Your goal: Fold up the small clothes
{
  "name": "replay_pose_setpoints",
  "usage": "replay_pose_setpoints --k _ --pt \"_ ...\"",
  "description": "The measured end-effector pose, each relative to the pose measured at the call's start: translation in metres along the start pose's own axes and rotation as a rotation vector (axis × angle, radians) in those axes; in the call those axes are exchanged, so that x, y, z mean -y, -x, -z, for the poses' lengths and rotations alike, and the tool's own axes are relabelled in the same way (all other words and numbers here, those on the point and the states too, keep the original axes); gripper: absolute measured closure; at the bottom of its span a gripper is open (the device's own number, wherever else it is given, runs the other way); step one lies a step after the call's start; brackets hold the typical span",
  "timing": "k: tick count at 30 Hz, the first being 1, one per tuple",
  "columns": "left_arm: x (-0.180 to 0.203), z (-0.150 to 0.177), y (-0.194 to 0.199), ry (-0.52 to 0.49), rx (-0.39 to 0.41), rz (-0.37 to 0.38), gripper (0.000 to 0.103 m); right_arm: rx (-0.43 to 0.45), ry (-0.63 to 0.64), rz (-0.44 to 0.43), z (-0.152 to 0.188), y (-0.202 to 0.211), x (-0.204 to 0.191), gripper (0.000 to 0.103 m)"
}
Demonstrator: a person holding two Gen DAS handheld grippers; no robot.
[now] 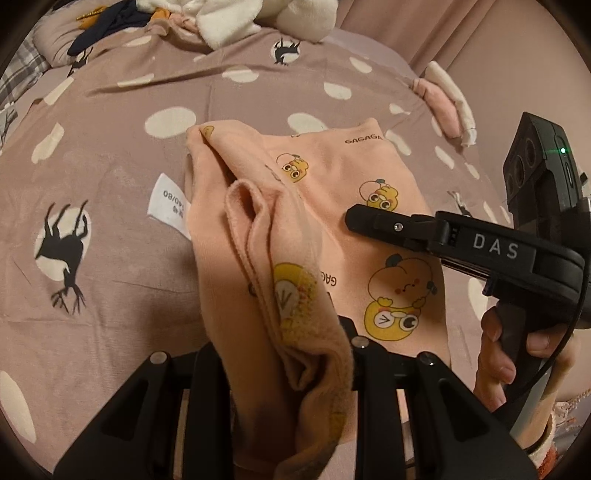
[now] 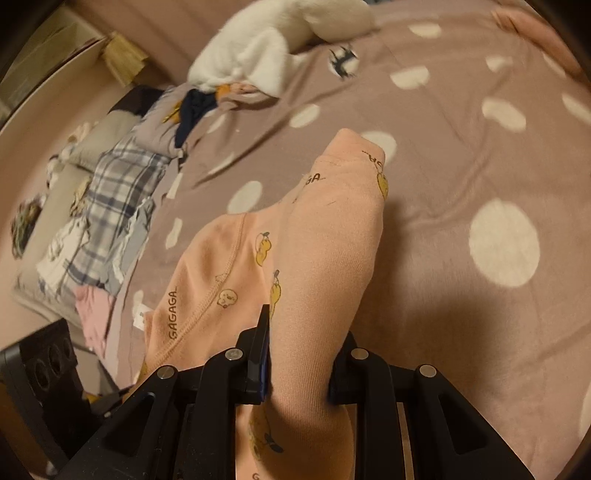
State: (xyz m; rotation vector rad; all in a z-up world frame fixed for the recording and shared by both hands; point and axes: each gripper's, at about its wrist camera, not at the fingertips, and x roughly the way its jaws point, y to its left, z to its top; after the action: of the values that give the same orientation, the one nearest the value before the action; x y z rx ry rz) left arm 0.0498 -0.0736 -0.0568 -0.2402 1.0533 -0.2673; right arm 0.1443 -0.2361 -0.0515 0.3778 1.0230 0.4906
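Note:
A peach garment (image 1: 369, 192) printed with yellow cartoon ducks lies on a mauve bedspread (image 1: 110, 110) with white dots. A white size label (image 1: 168, 203) pokes out at its left edge. At the bottom of the left wrist view, my left gripper (image 1: 284, 369) is shut on a bunched fold of the garment, lifted off the bed. My right gripper (image 1: 354, 219), held by a hand (image 1: 498, 354), reaches in from the right over the fabric. In the right wrist view, the right gripper (image 2: 303, 369) is shut on another fold of the peach garment (image 2: 325, 240), which stretches away from it.
A heap of white plush and navy clothes (image 1: 221, 18) lies at the far end of the bed. A folded pink and white bundle (image 1: 447, 107) sits at the right edge. A plaid pillow (image 2: 110, 206) and loose items lie to the left. A curtain (image 1: 461, 33) hangs behind.

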Motion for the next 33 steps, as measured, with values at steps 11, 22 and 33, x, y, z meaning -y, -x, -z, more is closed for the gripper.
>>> replay_pose_setpoints --k 11,22,33 --pt "-0.011 0.005 0.002 0.016 -0.018 -0.101 0.060 -0.066 -0.047 0.028 0.004 -0.008 0.010 0.078" --pt "-0.036 -0.003 0.053 0.094 0.121 -0.214 0.045 0.027 0.045 0.188 0.002 0.022 -0.004 0.053" --pt "-0.009 -0.019 0.055 0.098 0.158 0.019 0.037 0.053 0.158 0.120 0.013 0.042 -0.022 0.052"
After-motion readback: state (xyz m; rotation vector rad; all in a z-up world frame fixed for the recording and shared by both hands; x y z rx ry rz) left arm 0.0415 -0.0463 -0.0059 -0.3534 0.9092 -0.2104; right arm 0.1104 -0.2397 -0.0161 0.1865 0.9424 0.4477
